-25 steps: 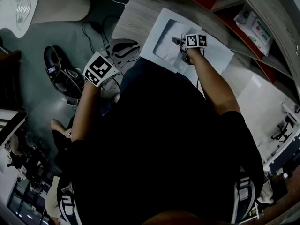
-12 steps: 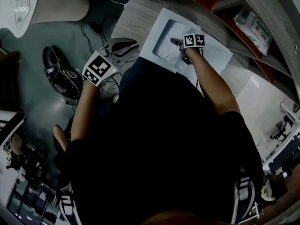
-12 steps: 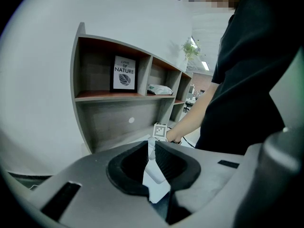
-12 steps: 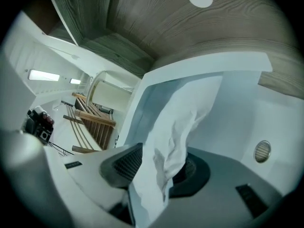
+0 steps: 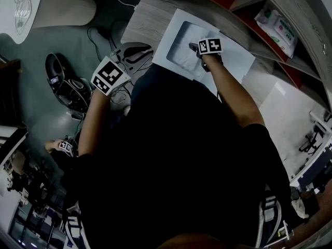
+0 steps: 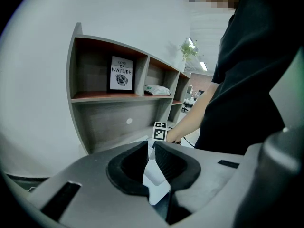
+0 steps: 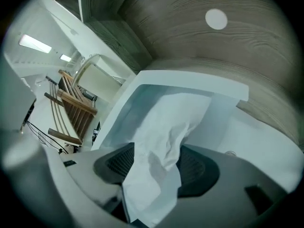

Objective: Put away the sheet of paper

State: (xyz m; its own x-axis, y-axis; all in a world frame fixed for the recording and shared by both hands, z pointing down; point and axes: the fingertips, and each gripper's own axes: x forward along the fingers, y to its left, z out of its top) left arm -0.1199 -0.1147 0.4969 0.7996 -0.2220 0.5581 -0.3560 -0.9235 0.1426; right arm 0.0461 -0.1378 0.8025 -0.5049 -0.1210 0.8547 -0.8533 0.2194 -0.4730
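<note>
A crumpled white sheet of paper (image 7: pixel 164 127) hangs between the pads of my right gripper (image 7: pixel 156 161), and its far end rests inside a shallow white tray (image 7: pixel 118 113). The jaws are opening and the pads stand clear of the sheet on both sides. From the head view the right gripper (image 5: pixel 197 49) hovers over that tray (image 5: pixel 171 27) on the grey wooden desk, with the paper (image 5: pixel 182 55) lying in it. My left gripper (image 5: pixel 136 53) is held off the desk's left edge. Its jaws (image 6: pixel 151 158) are shut on a small white piece of paper (image 6: pixel 156 182).
Behind the tray a grey wooden shelf unit (image 6: pixel 95 113) rises, holding a framed print (image 6: pixel 121 73) and a pack of wipes (image 5: pixel 277 22). Cables and dark gear (image 5: pixel 62 79) lie on the floor to the left. A round white table (image 5: pixel 21 7) stands at the far left.
My right gripper has shifted slightly up and left over the tray. The left gripper has stayed where it was.
</note>
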